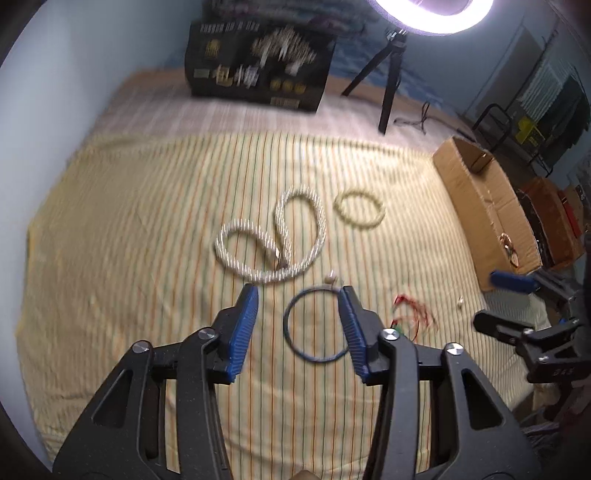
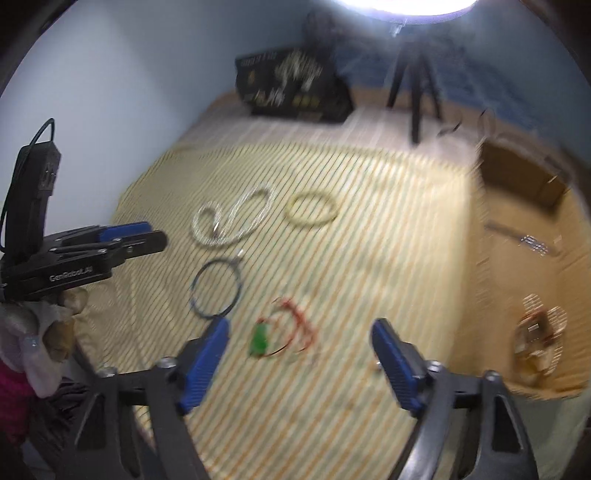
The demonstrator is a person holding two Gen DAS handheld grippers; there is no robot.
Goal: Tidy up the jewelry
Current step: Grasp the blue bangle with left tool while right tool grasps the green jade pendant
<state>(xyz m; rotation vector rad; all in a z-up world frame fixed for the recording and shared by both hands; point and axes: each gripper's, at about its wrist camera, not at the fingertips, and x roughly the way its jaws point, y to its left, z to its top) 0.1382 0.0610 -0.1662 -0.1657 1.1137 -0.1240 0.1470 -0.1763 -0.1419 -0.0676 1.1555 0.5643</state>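
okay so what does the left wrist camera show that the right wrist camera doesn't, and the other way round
Left wrist only: its own left gripper, open over the blue ring.

Right wrist only: its own right gripper, open above the red cord with a green charm, and jewelry lying inside the cardboard box.

Both: white rope necklace, pale bead bracelet, striped cloth, black box, tripod.

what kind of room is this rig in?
Probably a bedroom or home setup: a striped sheet covers a bed-like surface, with a ring light on a tripod and clothes on a rack behind.
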